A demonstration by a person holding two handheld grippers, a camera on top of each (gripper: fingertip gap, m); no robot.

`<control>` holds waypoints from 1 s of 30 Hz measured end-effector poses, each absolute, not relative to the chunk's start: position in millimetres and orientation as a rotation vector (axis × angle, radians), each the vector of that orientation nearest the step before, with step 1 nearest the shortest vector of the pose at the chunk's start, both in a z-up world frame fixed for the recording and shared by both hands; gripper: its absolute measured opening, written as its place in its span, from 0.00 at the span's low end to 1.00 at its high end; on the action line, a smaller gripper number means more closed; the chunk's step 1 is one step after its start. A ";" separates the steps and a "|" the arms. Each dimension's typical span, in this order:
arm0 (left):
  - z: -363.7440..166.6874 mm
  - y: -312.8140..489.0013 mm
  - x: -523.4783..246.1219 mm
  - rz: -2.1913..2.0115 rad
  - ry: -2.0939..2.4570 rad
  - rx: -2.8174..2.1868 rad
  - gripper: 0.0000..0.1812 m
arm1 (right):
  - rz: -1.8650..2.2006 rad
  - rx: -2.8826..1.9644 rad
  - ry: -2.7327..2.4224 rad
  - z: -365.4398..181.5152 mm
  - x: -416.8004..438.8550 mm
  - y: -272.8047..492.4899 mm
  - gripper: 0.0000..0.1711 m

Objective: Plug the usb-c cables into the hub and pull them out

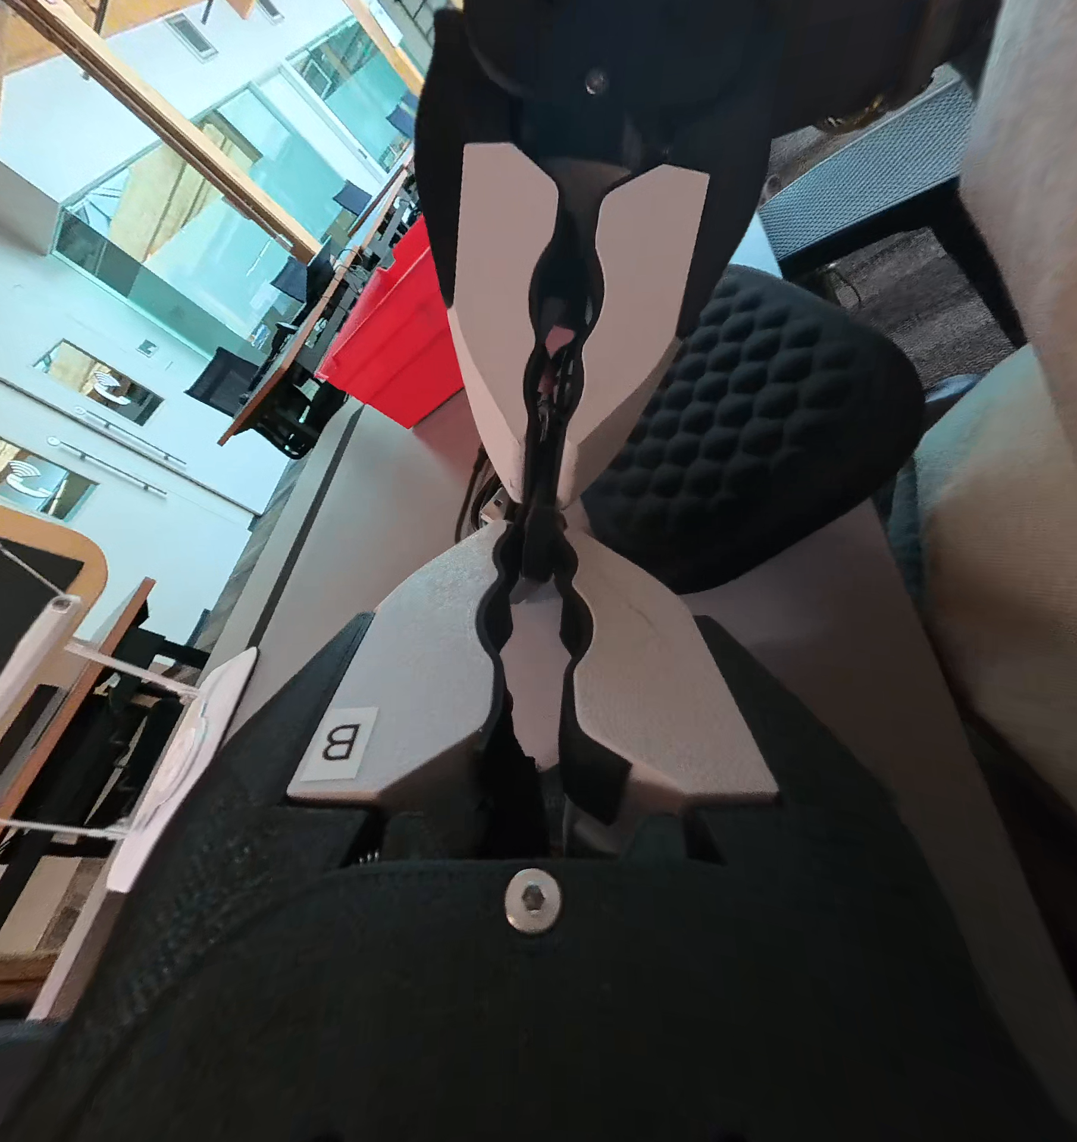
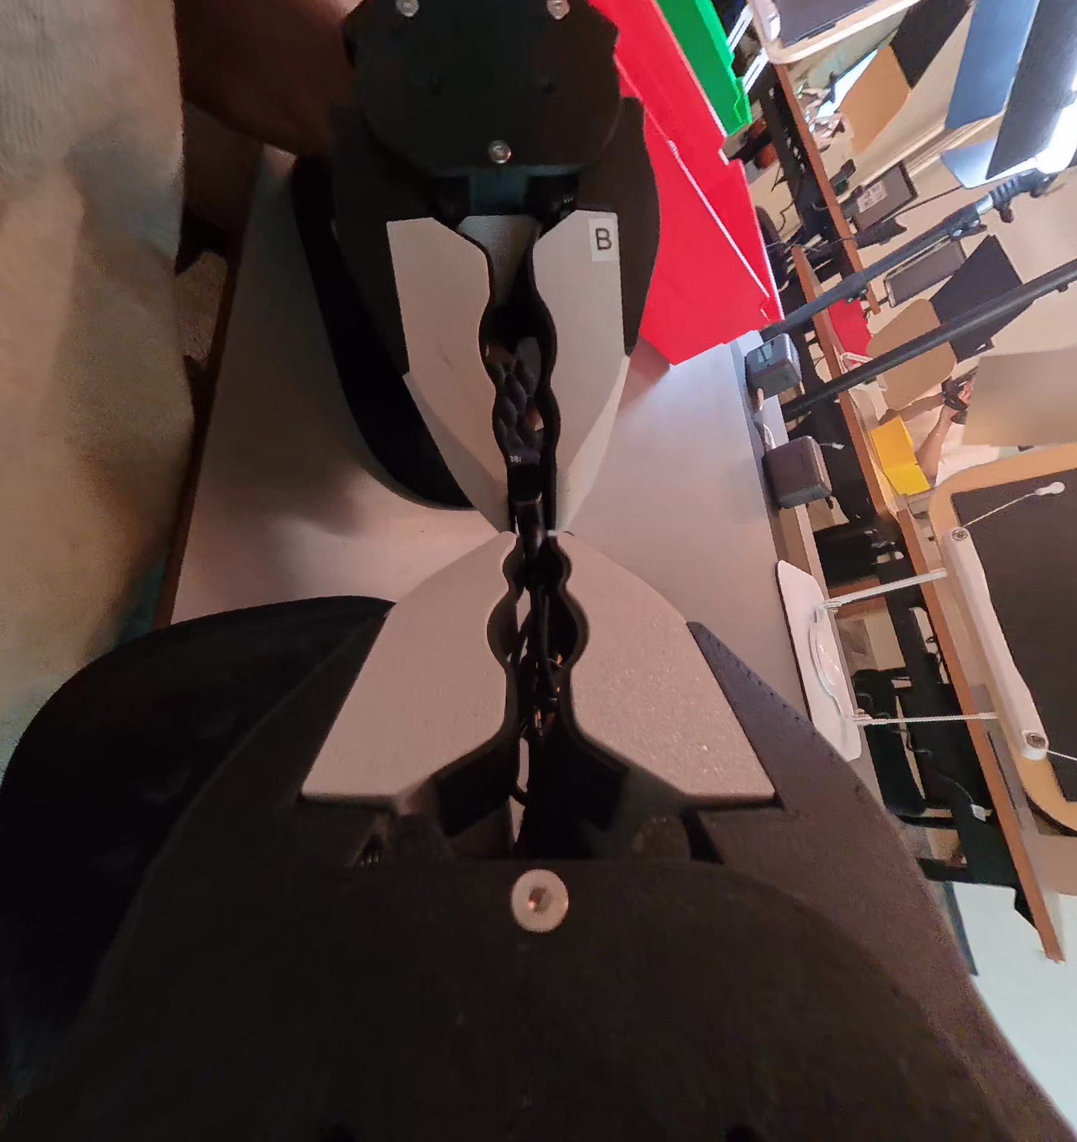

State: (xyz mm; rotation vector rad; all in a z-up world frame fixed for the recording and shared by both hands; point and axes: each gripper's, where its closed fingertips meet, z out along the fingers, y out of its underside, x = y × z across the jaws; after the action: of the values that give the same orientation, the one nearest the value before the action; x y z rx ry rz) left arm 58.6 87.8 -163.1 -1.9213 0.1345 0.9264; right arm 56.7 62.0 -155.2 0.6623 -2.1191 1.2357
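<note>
With both grippers tip to tip above the grey counter (image 2: pixel 678 432), your left gripper (image 1: pixel 539 559) and right gripper (image 2: pixel 533 544) fingers clench one black usb-c cable plug (image 2: pixel 527 494); hub hidden. Likely mid-plug: keep aligned.

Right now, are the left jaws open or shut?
Shut. In the left wrist view the left gripper is pinched on a thin dark part, probably the plug, tip to tip with the right gripper.

hub (image 2: pixel 522 395): mostly hidden between jaws | cable plug (image 1: pixel 536 544): perhaps seated, junction too dark
</note>
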 end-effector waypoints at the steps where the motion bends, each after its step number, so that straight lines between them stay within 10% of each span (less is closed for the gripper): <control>1: -162.2 87.4 57.9 0.932 0.129 -1.919 0.07 | 1.258 0.655 -2.117 -154.5 55.5 62.9 0.03; 30: -62.7 66.0 1.3 0.700 -0.539 -1.134 0.16 | 1.750 -0.318 -1.766 -76.6 12.5 45.8 0.03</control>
State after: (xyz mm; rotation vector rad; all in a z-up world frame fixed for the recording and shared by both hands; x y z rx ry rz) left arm 1.3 66.0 -62.7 -1.1339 -0.5385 0.7004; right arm 12.5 45.8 -76.6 -0.3184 -1.7663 1.7502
